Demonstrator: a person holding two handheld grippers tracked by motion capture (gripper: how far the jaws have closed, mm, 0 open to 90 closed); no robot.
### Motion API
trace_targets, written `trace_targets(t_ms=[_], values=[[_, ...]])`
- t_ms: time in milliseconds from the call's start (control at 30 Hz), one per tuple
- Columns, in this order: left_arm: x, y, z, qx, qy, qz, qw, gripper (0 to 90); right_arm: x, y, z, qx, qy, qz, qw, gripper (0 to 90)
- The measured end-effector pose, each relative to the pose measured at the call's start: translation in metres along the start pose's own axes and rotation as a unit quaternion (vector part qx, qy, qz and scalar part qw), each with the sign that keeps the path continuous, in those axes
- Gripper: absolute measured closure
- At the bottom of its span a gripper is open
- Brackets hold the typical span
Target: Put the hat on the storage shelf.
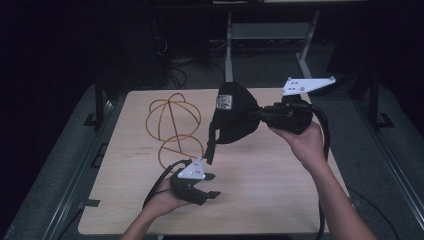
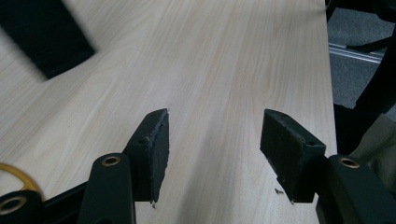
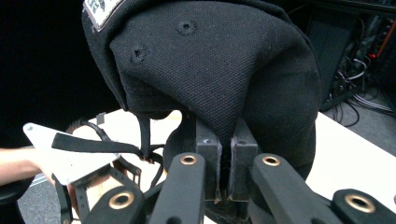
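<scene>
A black cap (image 1: pixel 232 115) with a small label hangs in the air above the middle of the wooden table (image 1: pixel 270 190). My right gripper (image 1: pixel 257 114) is shut on its fabric. In the right gripper view the pads (image 3: pixel 243 149) pinch a fold of the cap (image 3: pixel 210 60), and its strap (image 3: pixel 93 144) dangles to the left. Beside the cap, a gold wire frame (image 1: pixel 172 125) of crossed hoops stands on the table. My left gripper (image 1: pixel 212 185) rests low near the front edge, open with nothing between its jaws, over bare wood (image 2: pixel 210 56).
A blurred black shape (image 2: pixel 46 37) lies at the top left of the left gripper view, and a bit of gold wire (image 2: pixel 18 175) shows at its lower left. Dark floor, cables and a metal stand (image 1: pixel 230 50) lie beyond the table's far edge.
</scene>
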State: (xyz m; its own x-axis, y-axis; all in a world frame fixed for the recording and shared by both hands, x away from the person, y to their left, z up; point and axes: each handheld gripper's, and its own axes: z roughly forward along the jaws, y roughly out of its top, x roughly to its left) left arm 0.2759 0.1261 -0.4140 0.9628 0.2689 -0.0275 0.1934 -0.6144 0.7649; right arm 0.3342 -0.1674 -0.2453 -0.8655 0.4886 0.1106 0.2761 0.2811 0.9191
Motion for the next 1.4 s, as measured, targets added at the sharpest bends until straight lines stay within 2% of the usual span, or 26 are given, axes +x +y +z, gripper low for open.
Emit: trace_targets(t_ms=[67, 300, 400, 433, 467, 667, 700, 800, 967, 1300, 1400], values=[[0.0, 0.0, 0.0, 0.001, 0.0, 0.001, 1.0, 41.9, 0.001, 0.002, 0.002, 0.002, 0.002, 0.001, 1.0, 85.8], [0.001, -0.001, -0.001, -0.005, -0.001, -0.007, 1.0, 42.0, 0.006, 0.024, 0.026, 0.011, 0.02, -0.011, 0.9997, 85.8], [0.002, 0.0, -0.002, -0.005, 0.001, -0.003, 1.0, 41.9, 0.007, 0.031, 0.032, 0.014, 0.024, -0.015, 0.9995, 85.8], [0.0, -0.001, 0.0, -0.007, -0.001, -0.013, 0.9999, 42.0, 0.008, 0.038, 0.038, 0.018, 0.027, -0.019, 0.9993, 85.8], [0.002, -0.001, 0.0, -0.006, -0.001, 0.005, 1.0, 42.0, 0.009, 0.041, 0.041, 0.02, 0.029, -0.019, 0.9992, 85.8], [0.003, 0.0, -0.001, -0.005, 0.001, 0.009, 0.9999, 42.0, 0.011, 0.057, 0.058, 0.029, 0.037, -0.025, 0.9986, 85.8], [0.002, 0.0, -0.001, -0.009, -0.001, 0.001, 1.0, 42.1, 0.013, 0.062, 0.065, 0.03, 0.04, -0.027, 0.9984, 85.8], [0.002, -0.001, 0.0, -0.012, 0.0, -0.003, 0.9999, 42.1, 0.016, 0.07, 0.073, 0.032, 0.045, -0.034, 0.9979, 85.8], [0.003, 0.0, 0.0, -0.01, 0.001, 0.001, 1.0, 42.2, 0.018, 0.078, 0.082, 0.039, 0.048, -0.04, 0.9973, 85.8], [0.001, 0.0, 0.003, -0.005, -0.006, 0.002, 1.0, 42.9, 0.019, 0.092, 0.097, 0.034, 0.051, -0.041, 0.9973, 85.8], [0.001, -0.001, 0.005, -0.002, -0.007, 0.002, 1.0, 42.8, 0.02, 0.096, 0.102, 0.031, 0.045, -0.039, 0.9977, 85.8]])
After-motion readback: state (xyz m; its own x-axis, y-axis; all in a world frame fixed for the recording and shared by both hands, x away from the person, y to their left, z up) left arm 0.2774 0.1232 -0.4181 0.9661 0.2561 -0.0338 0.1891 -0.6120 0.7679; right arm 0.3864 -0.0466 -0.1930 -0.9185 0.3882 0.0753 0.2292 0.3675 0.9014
